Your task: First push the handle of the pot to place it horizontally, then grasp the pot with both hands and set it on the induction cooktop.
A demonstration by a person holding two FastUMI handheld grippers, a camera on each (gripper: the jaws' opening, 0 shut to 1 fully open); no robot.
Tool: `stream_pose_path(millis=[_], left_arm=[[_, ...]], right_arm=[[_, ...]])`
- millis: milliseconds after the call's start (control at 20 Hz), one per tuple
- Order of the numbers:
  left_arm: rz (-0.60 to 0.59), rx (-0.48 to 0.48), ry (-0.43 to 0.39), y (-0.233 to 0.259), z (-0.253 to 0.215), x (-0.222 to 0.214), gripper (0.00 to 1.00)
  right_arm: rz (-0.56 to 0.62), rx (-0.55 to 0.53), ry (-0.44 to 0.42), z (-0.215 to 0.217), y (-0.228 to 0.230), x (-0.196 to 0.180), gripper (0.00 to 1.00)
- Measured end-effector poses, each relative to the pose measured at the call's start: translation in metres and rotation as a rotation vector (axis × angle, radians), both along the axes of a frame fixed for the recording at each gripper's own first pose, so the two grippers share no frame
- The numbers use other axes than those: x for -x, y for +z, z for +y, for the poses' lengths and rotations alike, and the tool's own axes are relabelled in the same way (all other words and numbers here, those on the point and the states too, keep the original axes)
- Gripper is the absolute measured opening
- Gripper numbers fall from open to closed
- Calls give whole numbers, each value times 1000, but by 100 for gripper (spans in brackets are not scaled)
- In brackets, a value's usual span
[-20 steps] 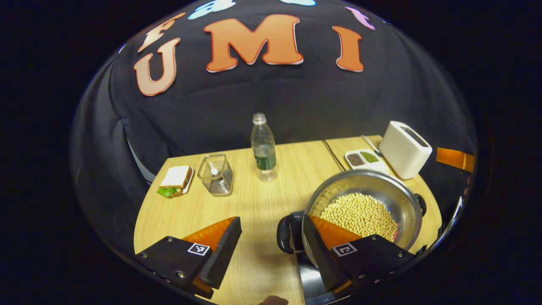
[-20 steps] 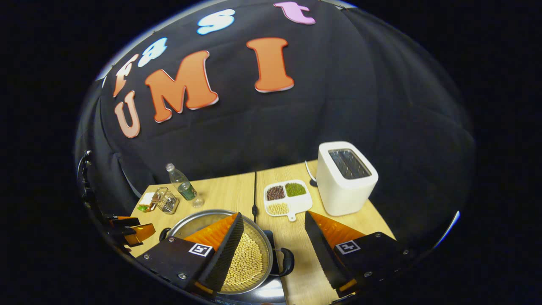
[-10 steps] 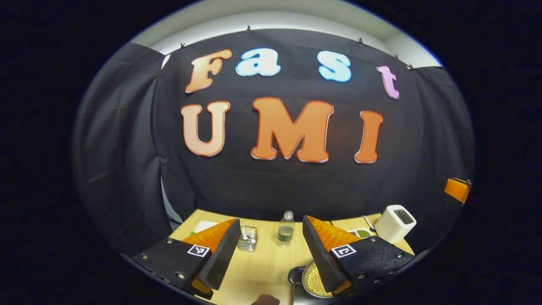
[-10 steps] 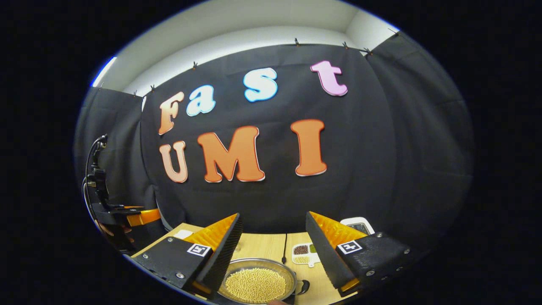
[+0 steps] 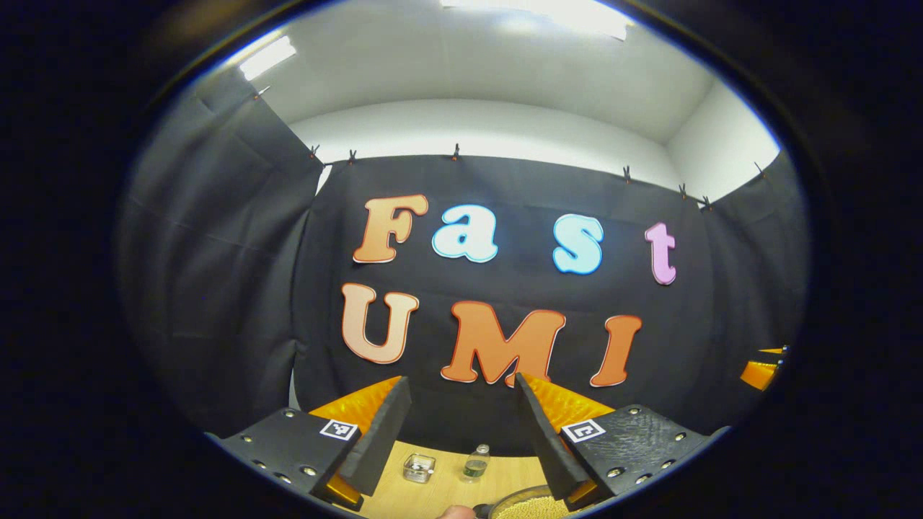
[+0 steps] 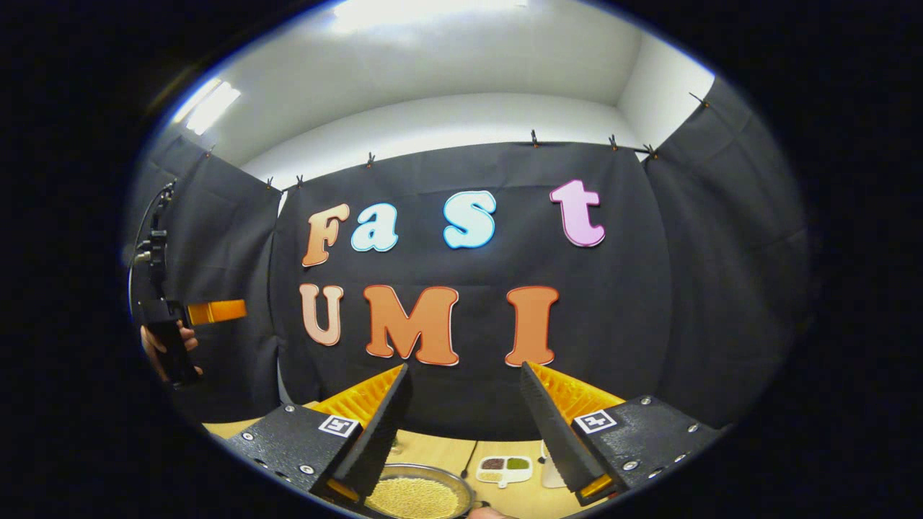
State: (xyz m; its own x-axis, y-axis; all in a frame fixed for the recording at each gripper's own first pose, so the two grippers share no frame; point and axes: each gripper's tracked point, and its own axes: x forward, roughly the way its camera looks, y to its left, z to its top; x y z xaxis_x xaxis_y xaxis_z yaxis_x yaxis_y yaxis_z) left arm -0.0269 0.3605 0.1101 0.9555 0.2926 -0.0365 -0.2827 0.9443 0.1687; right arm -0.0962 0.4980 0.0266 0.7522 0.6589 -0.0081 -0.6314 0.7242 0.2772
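1. Since a second ago both cameras tipped way up, lifting clear of the pot [image 6: 417, 496]; it sits low on the table [image 5: 440, 479], looks like on the cooktop already.
2. Left gripper [image 5: 461, 432] and right gripper [image 6: 465, 425] both hang spread wide, holding nothing.
3. Judgement: just back away level, no bumping handles.
4. Count: one pot, one bottle [image 5: 475, 463], one sectioned dish [image 6: 505, 467].

Bright ceiling glare; fisheye-warped edges
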Motion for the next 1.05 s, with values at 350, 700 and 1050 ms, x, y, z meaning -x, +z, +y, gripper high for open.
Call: stream_pose_path(millis=[350, 700, 1050], left_arm=[[-85, -21, -64, 46, 6, -7, 84], [-96, -34, -97, 52, 6, -6, 84], [-98, -40, -104, 54, 8, -15, 84]], right_arm=[[-122, 126, -137, -74, 63, -46, 98], [-116, 82, -236, -97, 108, -62, 94], [-133, 99, -285, -93, 109, -62, 94]])
